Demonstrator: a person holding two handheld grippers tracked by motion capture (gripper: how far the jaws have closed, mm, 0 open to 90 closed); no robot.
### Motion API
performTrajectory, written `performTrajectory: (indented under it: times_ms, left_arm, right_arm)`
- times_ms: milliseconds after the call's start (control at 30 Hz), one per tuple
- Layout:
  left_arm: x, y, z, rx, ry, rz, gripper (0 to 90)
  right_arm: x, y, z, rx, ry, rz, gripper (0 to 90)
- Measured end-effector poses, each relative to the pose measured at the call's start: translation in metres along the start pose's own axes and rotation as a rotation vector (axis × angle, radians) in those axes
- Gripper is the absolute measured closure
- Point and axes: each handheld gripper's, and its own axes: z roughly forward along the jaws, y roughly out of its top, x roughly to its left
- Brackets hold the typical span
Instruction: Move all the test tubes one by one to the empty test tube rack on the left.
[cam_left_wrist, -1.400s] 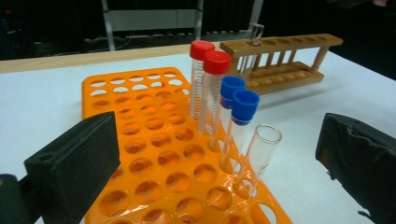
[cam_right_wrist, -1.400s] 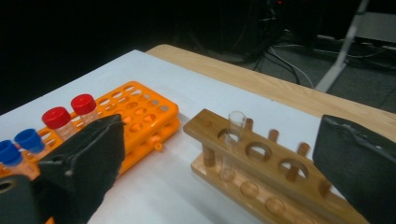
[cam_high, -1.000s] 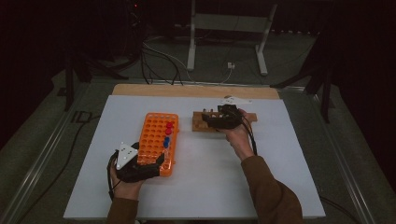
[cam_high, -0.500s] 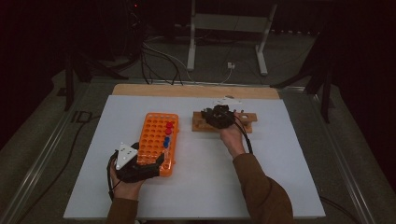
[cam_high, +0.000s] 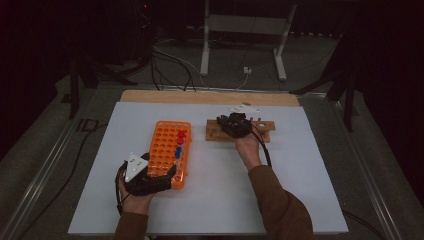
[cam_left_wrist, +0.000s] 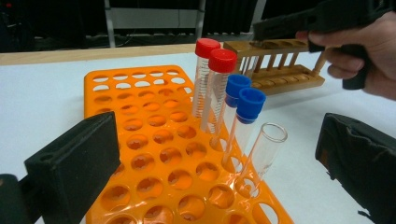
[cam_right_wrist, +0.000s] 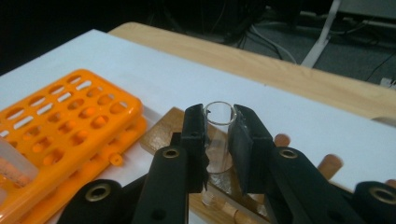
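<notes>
Dim room, dark background; lit white table (cam_high: 210, 200); gripper views slightly soft near lens.

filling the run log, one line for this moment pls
right tongs: just closed on clear tube in wooden rack | left tongs: open, at orange rack

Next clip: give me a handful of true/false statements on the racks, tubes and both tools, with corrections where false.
1. The right tool is closed on a clear tube standing in the wooden rack. True.
2. The orange rack holds two red-capped tubes. True.
3. All tubes in the orange rack are capped. False: one open tube has no cap.
4. The left tool grips a blue-capped tube. False: its jaws stand open around the orange rack's end.
5. The wooden rack lies left of the orange one in the high view. False: it lies right.
</notes>
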Motion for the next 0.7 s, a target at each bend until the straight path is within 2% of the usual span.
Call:
performTrajectory:
  times_ms: [167, 400, 600, 700]
  left_arm:
    - [0.000, 0.001, 0.000, -0.005, 0.000, 0.001, 0.6]
    - [-0.005, 0.005, -0.004, -0.029, 0.006, 0.017, 0.7]
    - [-0.015, 0.013, -0.008, -0.065, 0.005, 0.048, 1.1]
    - [-0.022, 0.018, -0.009, -0.080, -0.015, 0.067, 1.2]
  right_arm:
    - [-0.005, 0.009, -0.016, -0.054, 0.008, 0.019, 76.6]
    - [-0.012, 0.023, -0.049, -0.131, 0.045, 0.047, 76.6]
    - [-0.014, 0.021, -0.072, -0.122, 0.067, 0.017, 76.6]
    - [-0.013, 0.015, -0.084, -0.119, 0.079, 0.006, 76.5]
